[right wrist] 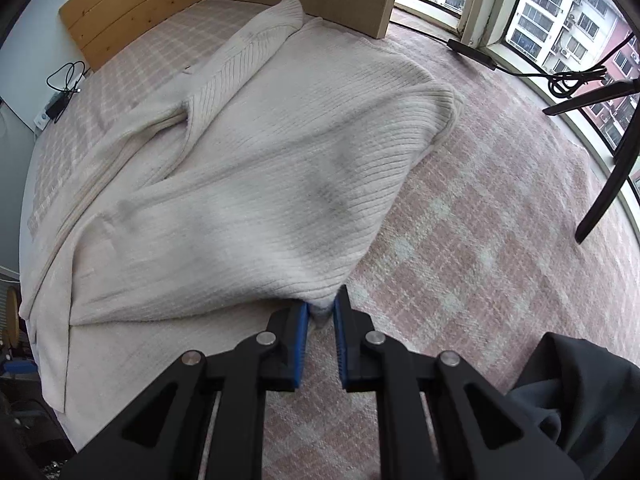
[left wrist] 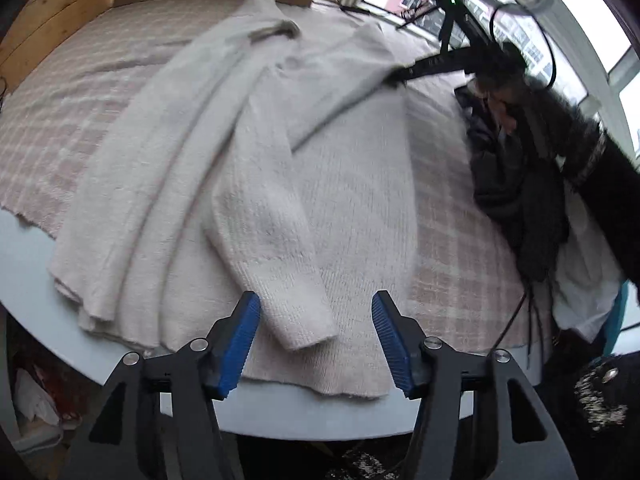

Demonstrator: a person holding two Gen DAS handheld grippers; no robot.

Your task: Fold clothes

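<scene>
**Cream sweater half-folded; right claw pinched on its edge, left claw open above the cuff**

A cream knitted sweater (left wrist: 248, 184) lay spread on a pink checked blanket (left wrist: 460, 264) covering the table. In the left wrist view it filled the centre of the picture. One sleeve (left wrist: 272, 248) was already laid across the body, running from about 11 o'clock down to 6 o'clock, with its ribbed cuff (left wrist: 304, 320) ending between the blue pads.

Left gripper (left wrist: 316, 340): jaws stood roughly half apart, one pad on either side of the cuff, neither pressing on it. Whether the tips touched the knit could not be told.

Right gripper (right wrist: 321, 320): jaws nearly together, pinching a small fold of the sweater's (right wrist: 256, 184) edge between the blue pads. From that pinch the knit rose in a taut sheet towards 12 o'clock, lifted off the blanket. In the left wrist view the same gripper (left wrist: 394, 76) appeared at 1 o'clock, blurred, biting the far sleeve.

A heap of dark clothing (left wrist: 516, 184) lay at 3 o'clock on the blanket, apart from the sweater. A wooden board (right wrist: 136, 4) stood at 11 o'clock in the right view.
</scene>
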